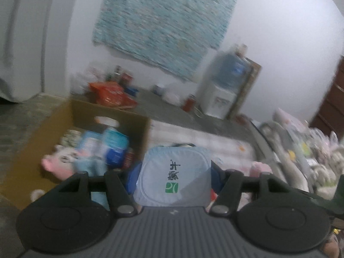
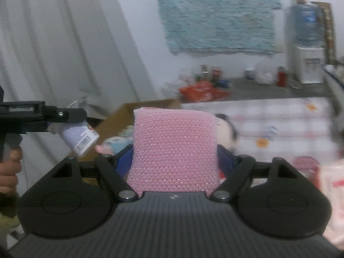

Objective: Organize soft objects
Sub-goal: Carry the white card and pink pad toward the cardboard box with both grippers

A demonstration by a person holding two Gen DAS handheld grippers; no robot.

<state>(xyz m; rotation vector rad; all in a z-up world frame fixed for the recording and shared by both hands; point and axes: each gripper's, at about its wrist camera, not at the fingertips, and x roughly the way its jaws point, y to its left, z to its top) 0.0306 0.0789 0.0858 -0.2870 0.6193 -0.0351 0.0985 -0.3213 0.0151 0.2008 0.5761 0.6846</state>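
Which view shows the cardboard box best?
The left wrist view: the cardboard box shows its open inside, already holding soft items. The right wrist view catches only part of it behind the pink sponge.

wrist views, facing shared cardboard box [image 1: 71, 116]

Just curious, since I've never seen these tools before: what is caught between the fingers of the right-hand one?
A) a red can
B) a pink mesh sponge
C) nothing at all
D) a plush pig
B: in the right wrist view, a pink mesh sponge stands upright between the right gripper's blue fingers.
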